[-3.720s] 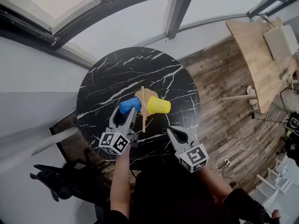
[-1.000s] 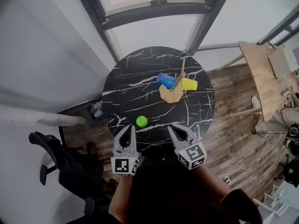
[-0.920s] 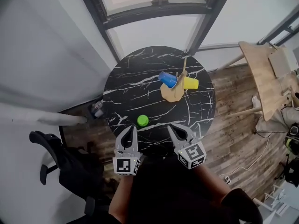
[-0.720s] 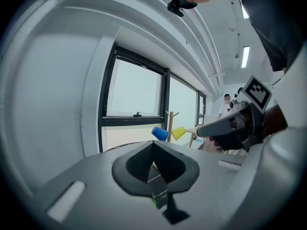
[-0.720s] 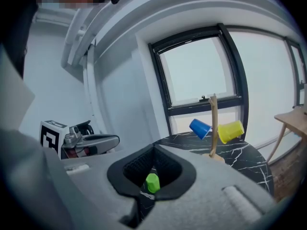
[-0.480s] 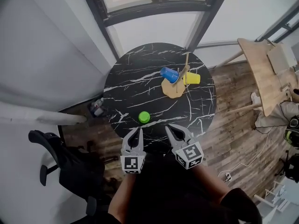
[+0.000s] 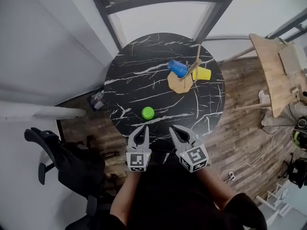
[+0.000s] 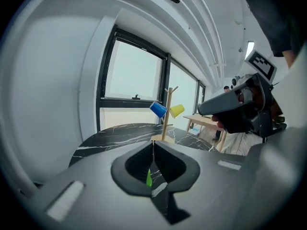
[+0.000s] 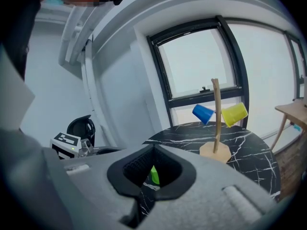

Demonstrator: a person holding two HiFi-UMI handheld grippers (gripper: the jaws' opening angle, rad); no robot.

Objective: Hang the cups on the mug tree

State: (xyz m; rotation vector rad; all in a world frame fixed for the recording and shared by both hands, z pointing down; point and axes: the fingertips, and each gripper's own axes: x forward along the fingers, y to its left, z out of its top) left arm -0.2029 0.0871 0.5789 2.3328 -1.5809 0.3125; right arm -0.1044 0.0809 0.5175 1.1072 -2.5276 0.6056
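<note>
A round black marble desk (image 7: 129,80) with white veining stands on a wood-plank floor (image 7: 240,114) in front of a dark-framed window (image 7: 158,23), with a grey wall (image 7: 48,56) to its left. Nearest, over the desk's near edge, the person holds both tools side by side and pointing toward the window. The left gripper (image 7: 144,127) has its fingers pressed together with nothing between them, and the right gripper (image 7: 171,127) likewise has its fingers together and empty. Just beyond the left gripper's tips, and apart from them, a green cup (image 7: 147,112) stands alone on the marble. In both gripper views it shows only as a green sliver past the closed fingers. Farther on, toward the far right of the desk and well apart from the green cup, the wooden mug tree (image 7: 179,83) rises from its pale flat base. A blue cup (image 7: 177,68) sits tilted on a branch at the left of its stem and a yellow cup (image 7: 203,74) on a branch at the right. Off the desk, a black office chair (image 7: 62,157) sits on the floor at the near left, a small object (image 7: 96,99) that cannot be made out lies by the desk's left edge, and a light wooden table (image 7: 268,61) stands at the right, with a thin cable (image 7: 242,159) trailing across the planks.
</note>
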